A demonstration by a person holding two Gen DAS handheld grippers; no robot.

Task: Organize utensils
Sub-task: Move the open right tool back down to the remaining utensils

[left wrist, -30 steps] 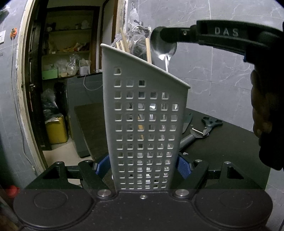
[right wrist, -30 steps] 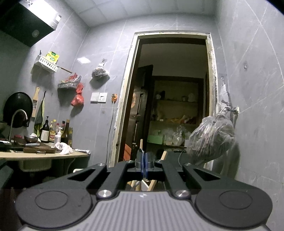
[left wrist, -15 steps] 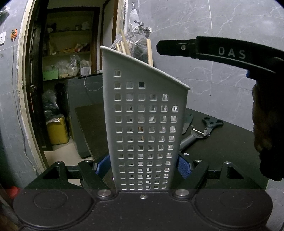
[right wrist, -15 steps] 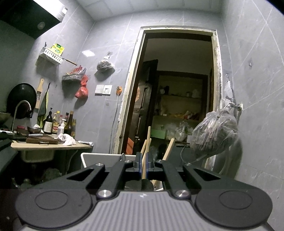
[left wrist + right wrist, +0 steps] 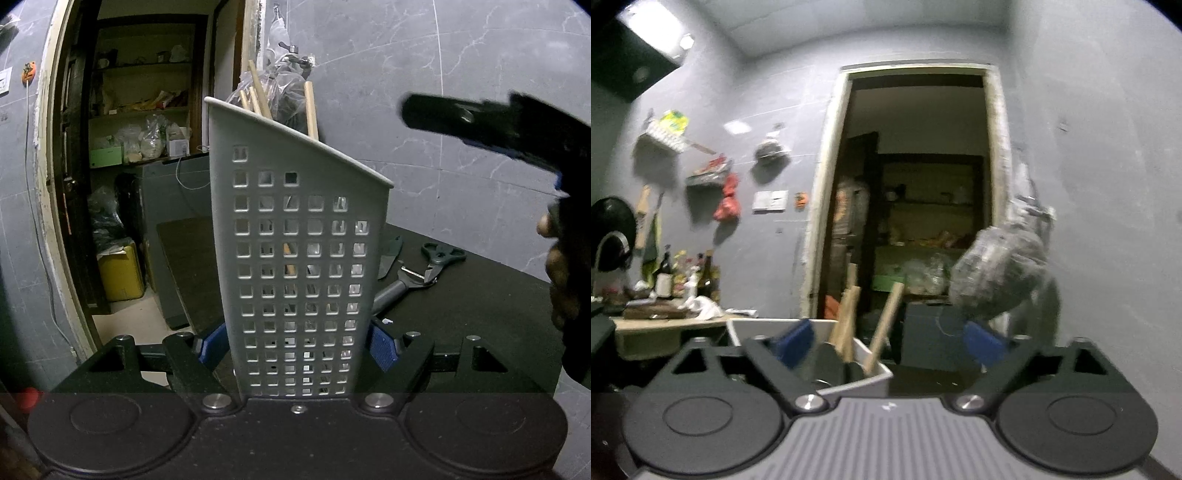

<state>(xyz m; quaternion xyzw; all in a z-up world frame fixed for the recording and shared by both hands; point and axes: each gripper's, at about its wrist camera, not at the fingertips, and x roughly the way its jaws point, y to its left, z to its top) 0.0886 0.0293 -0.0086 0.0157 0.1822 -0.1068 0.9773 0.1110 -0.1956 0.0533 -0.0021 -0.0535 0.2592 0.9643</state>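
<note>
A white perforated utensil holder stands upright on the black table, and my left gripper is shut on its base with the blue pads against both sides. Wooden handles stick out of its top. My right gripper hovers blurred at the upper right of the left wrist view, apart from the holder. In the right wrist view my right gripper has its jaws opening wide with nothing between them. Just below it is the holder's rim, with wooden handles and a rounded spoon bowl inside.
On the black table behind the holder lie a dark knife, scissors and a grey-handled tool. A plastic bag hangs on the right wall. An open doorway is behind; a counter with bottles stands at the left.
My right gripper lowered the spoon into the holder, opened and let it go, then drew back to the right. The left gripper and the holder stayed still.
</note>
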